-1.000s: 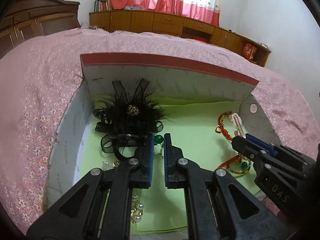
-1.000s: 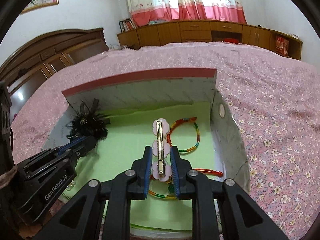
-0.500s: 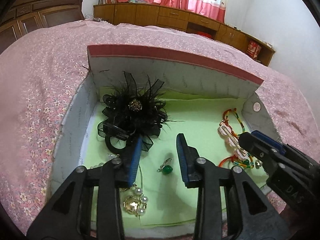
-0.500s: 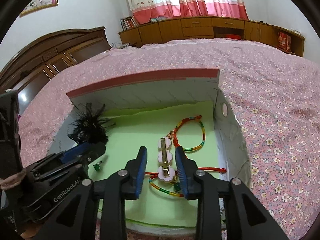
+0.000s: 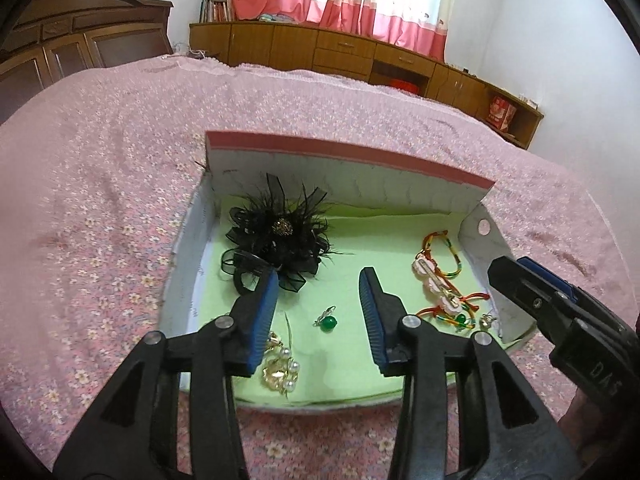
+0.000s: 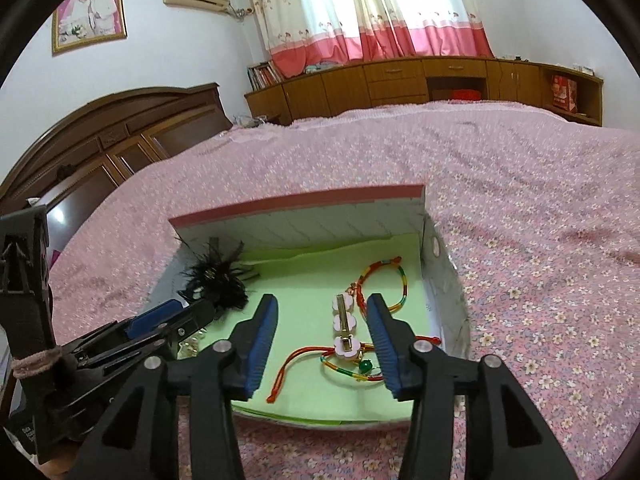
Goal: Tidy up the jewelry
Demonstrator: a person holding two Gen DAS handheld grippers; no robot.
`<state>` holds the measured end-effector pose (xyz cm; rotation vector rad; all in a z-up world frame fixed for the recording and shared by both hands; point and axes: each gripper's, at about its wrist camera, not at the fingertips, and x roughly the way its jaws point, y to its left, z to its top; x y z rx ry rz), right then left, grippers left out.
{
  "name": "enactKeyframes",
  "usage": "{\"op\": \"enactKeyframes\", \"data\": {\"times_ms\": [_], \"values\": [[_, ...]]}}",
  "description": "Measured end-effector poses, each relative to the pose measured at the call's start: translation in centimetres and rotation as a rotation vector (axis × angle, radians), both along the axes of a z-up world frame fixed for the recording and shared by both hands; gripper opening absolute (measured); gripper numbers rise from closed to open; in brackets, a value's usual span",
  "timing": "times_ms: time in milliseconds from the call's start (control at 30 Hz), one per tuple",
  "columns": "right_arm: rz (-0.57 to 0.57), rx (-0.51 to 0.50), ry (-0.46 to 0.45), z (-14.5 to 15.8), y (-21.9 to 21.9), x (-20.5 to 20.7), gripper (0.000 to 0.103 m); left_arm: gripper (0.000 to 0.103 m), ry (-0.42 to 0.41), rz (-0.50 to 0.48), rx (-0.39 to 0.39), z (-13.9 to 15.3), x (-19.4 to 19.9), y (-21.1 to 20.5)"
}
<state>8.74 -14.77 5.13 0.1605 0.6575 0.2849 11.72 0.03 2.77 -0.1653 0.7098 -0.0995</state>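
A shallow box [image 5: 352,188] [image 6: 304,232] with a green liner lies on the bed. Inside lie a black feather flower [image 5: 276,236] [image 6: 218,280], a green bead earring [image 5: 328,322], a gold and pearl piece [image 5: 280,372], a pink flower hair clip [image 6: 344,326] [image 5: 434,284] and braided red and multicoloured bracelets [image 6: 384,284] [image 5: 444,252]. My left gripper [image 5: 318,292] hangs above the earring, its jaws opening with nothing between them. My right gripper [image 6: 322,316] hovers over the hair clip, jaws opening, pads off the clip.
The box rests on a pink flowered bedspread [image 5: 120,160]. Its far wall with a red rim [image 6: 296,206] stands upright. A dark wooden headboard [image 6: 100,128] is at the left, and low wooden cabinets [image 5: 360,52] run under the curtained window behind.
Both grippers have opened and drawn back and up. The left let the green earring drop onto the liner; the right released the pink hair clip onto the bracelets.
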Motion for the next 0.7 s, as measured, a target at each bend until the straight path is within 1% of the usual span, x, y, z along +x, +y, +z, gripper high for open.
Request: {"op": "enactKeyframes", "data": {"times_ms": [267,367,433,700], "values": [[-0.016,0.016,-0.055,1.7,-0.6,-2.5,0.059,0.039,-0.057,0.011,0.022,1.7,-2.4,0.3],[-0.03,0.003,-0.084,2.2,-0.7,-3.6,0.06,0.039,-0.071,0.01,0.029,2.2,-3.1,0.3],[-0.039,-0.011,-0.105,2.4,-0.7,-4.4,0.062,0.04,-0.083,0.009,0.029,2.5,-3.8,0.3],[-0.067,-0.037,-0.132,2.2,-0.9,-7.2,0.068,0.045,-0.124,0.025,0.049,3.0,-6.1,0.4]]}}
